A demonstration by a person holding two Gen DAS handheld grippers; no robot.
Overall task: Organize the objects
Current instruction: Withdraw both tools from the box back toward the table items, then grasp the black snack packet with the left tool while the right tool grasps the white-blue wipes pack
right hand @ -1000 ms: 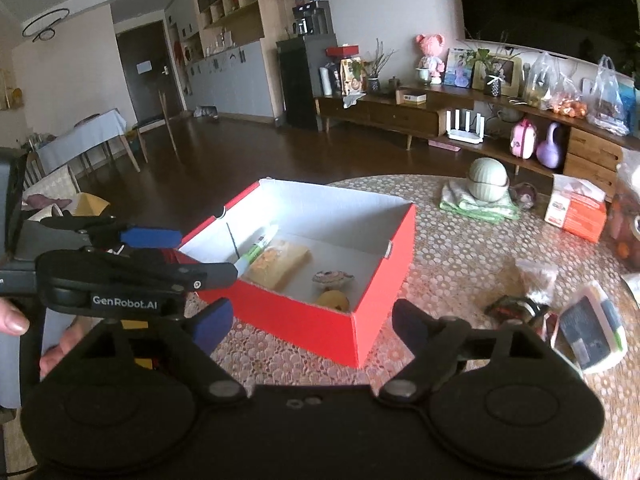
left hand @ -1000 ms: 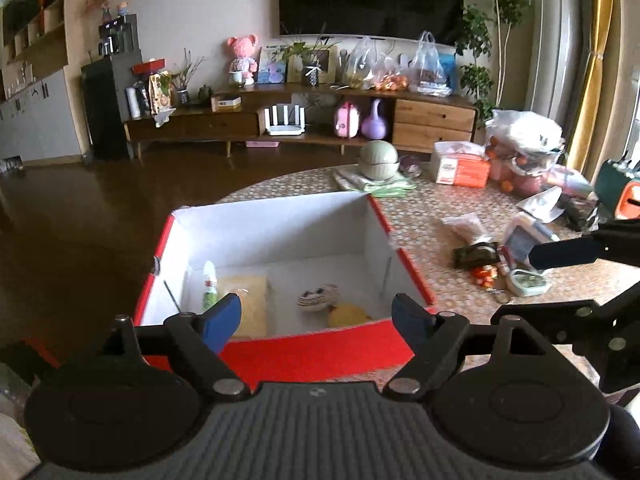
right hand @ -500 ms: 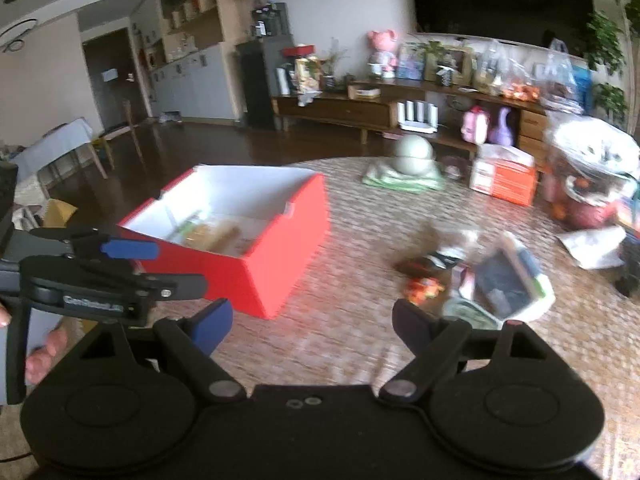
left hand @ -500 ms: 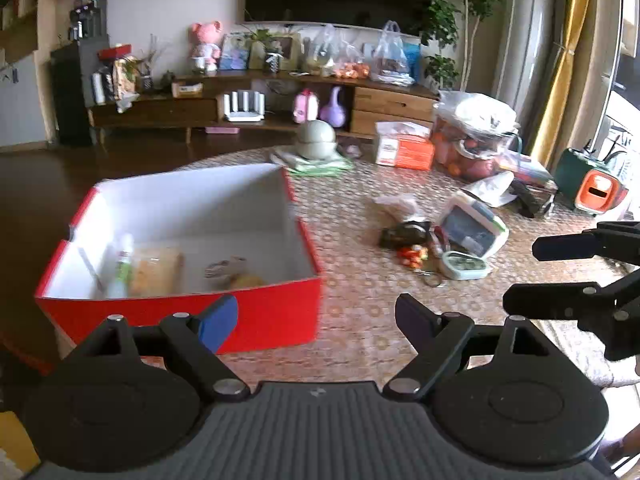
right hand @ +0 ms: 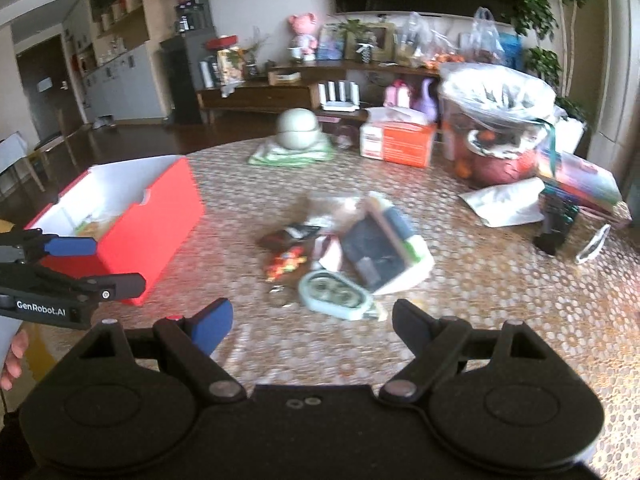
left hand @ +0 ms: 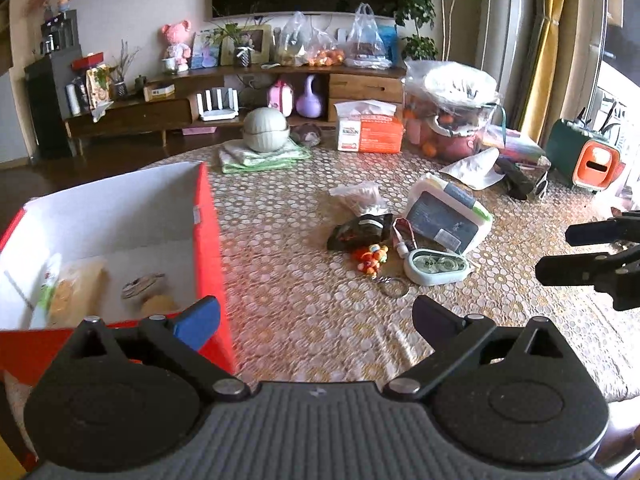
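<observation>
Red box [left hand: 208, 216]: sits open-topped at the table's left edge, white inside, and there's already a small haul on its floor — a pale yellow packet [left hand: 76, 288], a striped round piece [left hand: 142, 285], a yellowish lump [left hand: 160, 303] and a thin tube against the left wall.
Loose pile: mid-table, well apart from the box, everything huddled together.
Dark pouch [left hand: 360, 233]: at the pile's left, touching the orange toy keychain [left hand: 370, 258] just in front of it, with a metal ring [left hand: 394, 289] trailing toward the near edge.
Mint oval case [left hand: 436, 267]: right beside the keychain, nearest the table's front edge.
White-framed tablet [left hand: 446, 216]: propped tilted behind the mint case; a clear bag [left hand: 358, 196] lies at its left.
Left gripper [left hand: 316, 314]: fingers spread wide, nothing between them, hovering over the table's near edge with the box's right wall by its blue pad [left hand: 198, 322].
Right gripper [right hand: 312, 318]: also gaping and empty, aimed straight at the pile, the mint case just beyond its tips.
Table [left hand: 280, 200]: round, under a dotted lace-pattern cloth.
Far edge: an orange tissue box [left hand: 368, 130], a grey-green lidded bowl [left hand: 266, 128] on a folded green cloth [left hand: 264, 156], and a big plastic-covered tub [left hand: 452, 112] at the far right.
</observation>
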